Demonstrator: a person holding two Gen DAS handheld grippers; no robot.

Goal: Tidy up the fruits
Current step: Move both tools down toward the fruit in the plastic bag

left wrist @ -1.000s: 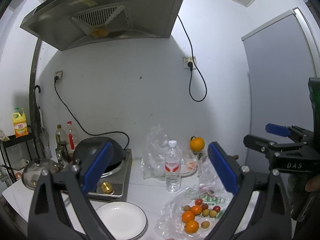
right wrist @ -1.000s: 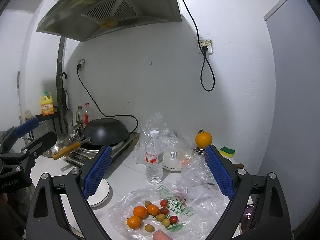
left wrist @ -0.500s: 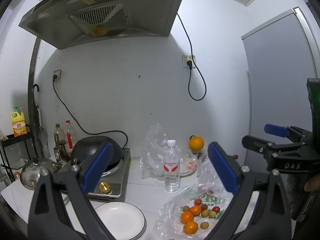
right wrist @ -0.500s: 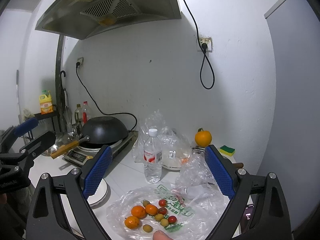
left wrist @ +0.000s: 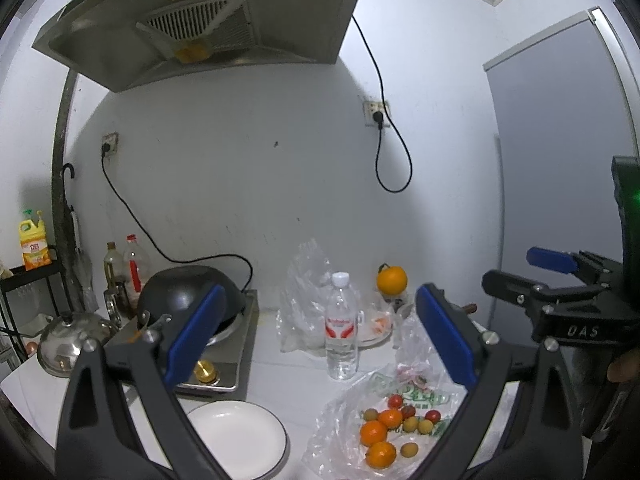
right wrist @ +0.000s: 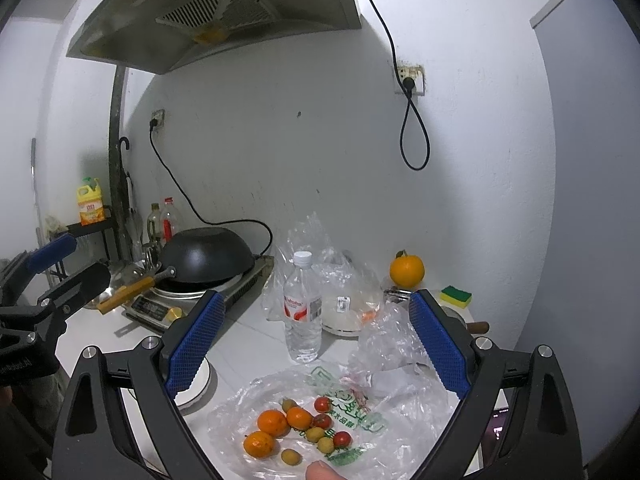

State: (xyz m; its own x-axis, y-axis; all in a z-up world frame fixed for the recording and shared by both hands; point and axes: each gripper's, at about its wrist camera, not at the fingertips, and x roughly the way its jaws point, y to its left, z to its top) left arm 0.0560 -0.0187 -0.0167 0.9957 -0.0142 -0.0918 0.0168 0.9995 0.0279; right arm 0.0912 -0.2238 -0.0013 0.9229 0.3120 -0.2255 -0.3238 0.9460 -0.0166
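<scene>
Small oranges (left wrist: 374, 433), red cherry tomatoes (left wrist: 395, 401) and small yellow-green fruits (left wrist: 409, 449) lie on a flattened clear plastic bag (left wrist: 340, 432) on the white counter. They also show in the right wrist view, the oranges (right wrist: 273, 422) near the front. A white plate (left wrist: 236, 438) sits left of the bag. My left gripper (left wrist: 320, 340) is open and empty, held above the counter. My right gripper (right wrist: 316, 344) is open and empty above the bag. A large orange (right wrist: 407, 270) stands at the back by the wall.
A water bottle (right wrist: 303, 307) stands behind the bag, with crumpled plastic bags (right wrist: 320, 276) and a bowl behind it. A black wok (right wrist: 206, 256) sits on a stove at the left. A sponge (right wrist: 456, 295) lies at the right. A range hood (left wrist: 208, 28) hangs overhead.
Both grippers have risen and tilted slightly; the counter sits a little lower in both views. Nothing on the counter has moved.
</scene>
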